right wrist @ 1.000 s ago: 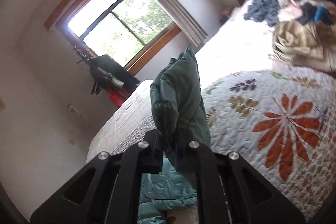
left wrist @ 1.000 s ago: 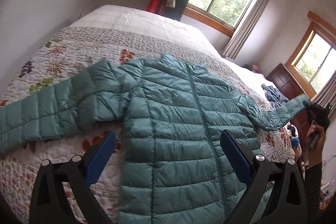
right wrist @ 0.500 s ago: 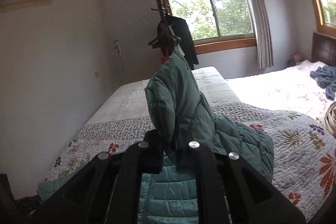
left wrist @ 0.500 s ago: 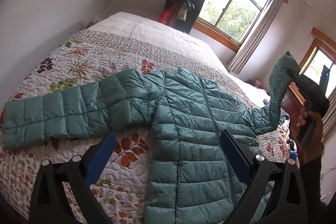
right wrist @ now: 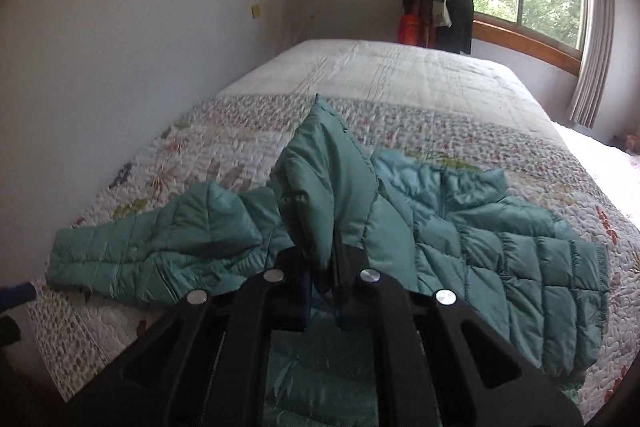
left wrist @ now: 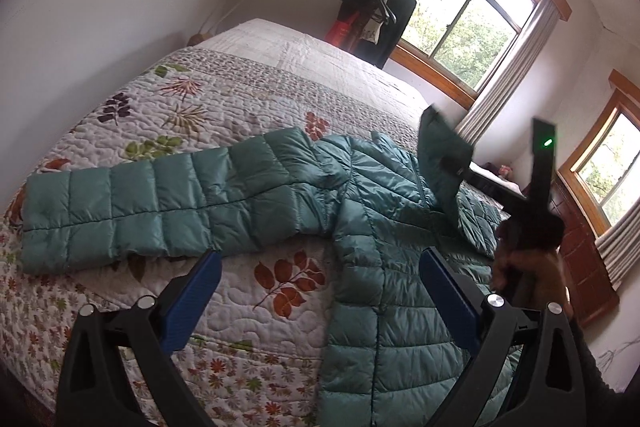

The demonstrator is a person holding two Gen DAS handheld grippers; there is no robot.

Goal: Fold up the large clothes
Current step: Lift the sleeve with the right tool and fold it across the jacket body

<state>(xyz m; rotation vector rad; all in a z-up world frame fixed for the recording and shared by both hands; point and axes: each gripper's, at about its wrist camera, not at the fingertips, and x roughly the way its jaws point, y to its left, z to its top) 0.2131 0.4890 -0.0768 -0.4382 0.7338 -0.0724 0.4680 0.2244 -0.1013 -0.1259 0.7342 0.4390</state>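
Note:
A teal puffer jacket (left wrist: 380,247) lies front up on the floral quilt (left wrist: 224,95), its left sleeve (left wrist: 140,203) stretched out flat to the left. My left gripper (left wrist: 320,255) hovers open over the jacket's left side and the quilt, holding nothing. My right gripper (left wrist: 452,163), held by a hand (left wrist: 524,267), is shut on the cuff of the right sleeve (left wrist: 440,143) and holds it lifted above the jacket's chest. In the right wrist view the cuff (right wrist: 328,187) stands up out of the shut gripper (right wrist: 324,267), with the jacket (right wrist: 500,239) bunched below.
A coat stand with dark clothes (left wrist: 380,15) is at the bed's far corner beside a window (left wrist: 472,27). A dark wooden cabinet (left wrist: 580,247) stands at the right. The wall (left wrist: 100,7) runs along the bed's left side. Bare quilt lies beyond the jacket.
My right gripper has carried the sleeve cuff up from the bed's right side and inward over the jacket's front. The left gripper has shifted left and stayed open.

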